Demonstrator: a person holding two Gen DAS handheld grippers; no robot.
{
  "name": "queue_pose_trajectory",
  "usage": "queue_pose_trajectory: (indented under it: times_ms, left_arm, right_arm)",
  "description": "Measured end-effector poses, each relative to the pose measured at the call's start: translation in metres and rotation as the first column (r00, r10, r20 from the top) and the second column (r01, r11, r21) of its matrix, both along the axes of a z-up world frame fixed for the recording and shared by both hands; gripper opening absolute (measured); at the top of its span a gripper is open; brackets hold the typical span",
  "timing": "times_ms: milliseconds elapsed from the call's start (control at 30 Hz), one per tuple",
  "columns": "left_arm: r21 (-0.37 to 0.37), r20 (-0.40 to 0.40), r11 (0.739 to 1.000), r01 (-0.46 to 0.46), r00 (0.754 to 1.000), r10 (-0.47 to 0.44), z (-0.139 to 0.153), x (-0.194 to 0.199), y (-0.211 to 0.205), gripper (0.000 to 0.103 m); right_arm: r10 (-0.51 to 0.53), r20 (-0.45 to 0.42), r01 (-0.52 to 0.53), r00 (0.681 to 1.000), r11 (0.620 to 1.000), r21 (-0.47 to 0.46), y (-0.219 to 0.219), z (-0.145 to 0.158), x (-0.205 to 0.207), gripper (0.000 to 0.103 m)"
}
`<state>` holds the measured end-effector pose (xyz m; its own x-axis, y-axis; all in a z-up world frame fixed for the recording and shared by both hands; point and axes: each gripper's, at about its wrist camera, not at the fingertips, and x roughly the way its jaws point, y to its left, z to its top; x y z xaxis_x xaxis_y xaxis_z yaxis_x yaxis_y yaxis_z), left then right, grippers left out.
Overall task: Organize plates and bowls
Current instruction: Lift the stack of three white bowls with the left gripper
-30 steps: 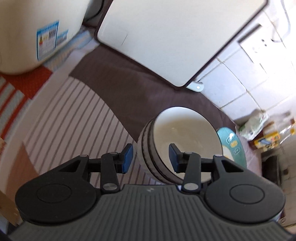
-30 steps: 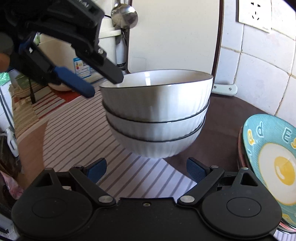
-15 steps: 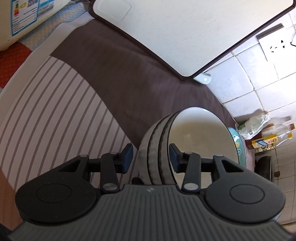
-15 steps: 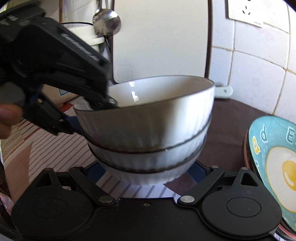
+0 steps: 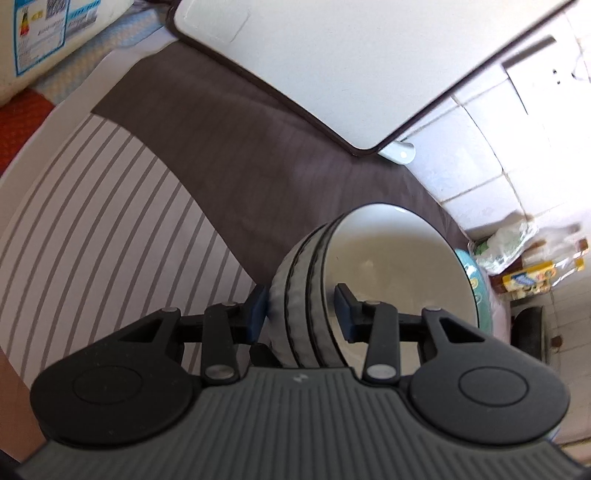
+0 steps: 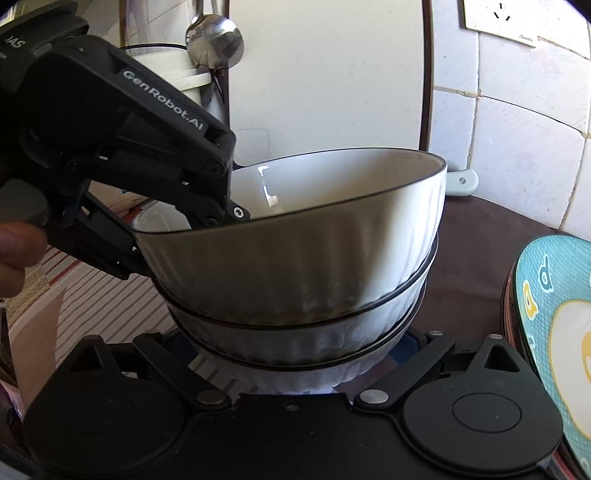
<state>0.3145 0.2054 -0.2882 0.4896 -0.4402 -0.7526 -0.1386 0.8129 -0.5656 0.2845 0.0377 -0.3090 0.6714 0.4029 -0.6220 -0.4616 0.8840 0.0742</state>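
Nearer now, bowl stack [image 6: 295, 280] rim-pinched in left claw [image 5: 301, 312]; right claw [image 6: 295, 369] spread beneath.

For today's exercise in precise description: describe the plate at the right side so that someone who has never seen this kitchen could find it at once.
Start at the tiled wall with the white socket, then drop to the dark brown cloth below it. To the right of the stack of white bowls lies the plate. Unlike the plain ribbed bowls, it is turquoise with a fried-egg picture and letters.
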Motion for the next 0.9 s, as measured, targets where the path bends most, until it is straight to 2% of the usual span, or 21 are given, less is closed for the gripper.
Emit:
queue_pose_trajectory:
  times_ms: [300, 500, 700, 900]
  left_arm:
    - [0.120, 0.041, 0.991, 0.063, 0.997, -0.069, 0.014, -0.010, -0.016, 0.038]
    - [0.166, 0.065, 0.981, 0.103, 0.991, -0.116, 0.031, -0.018, -0.022, 0.037]
    - [0.216, 0.111, 0.965, 0.146, 0.979, -0.173, 0.056, -0.029, -0.038, 0.037]
    - [0.229, 0.158, 0.955, 0.186, 0.961, -0.225, 0.082, -0.035, -0.060, 0.037]
  right_arm:
    - [0.009, 0.017, -0.009, 1.000, 1.000, 0.023, -0.003, -0.003, -0.004, 0.099]
    - [0.008, 0.069, -0.010, 0.998, 1.000, 0.028, -0.007, 0.001, -0.014, 0.099]
    - [-0.022, 0.092, 0.018, 0.996, 0.999, 0.040, -0.015, 0.017, -0.024, 0.099]
    - [-0.062, 0.143, 0.056, 0.988, 0.997, 0.047, -0.032, 0.038, -0.037, 0.099]
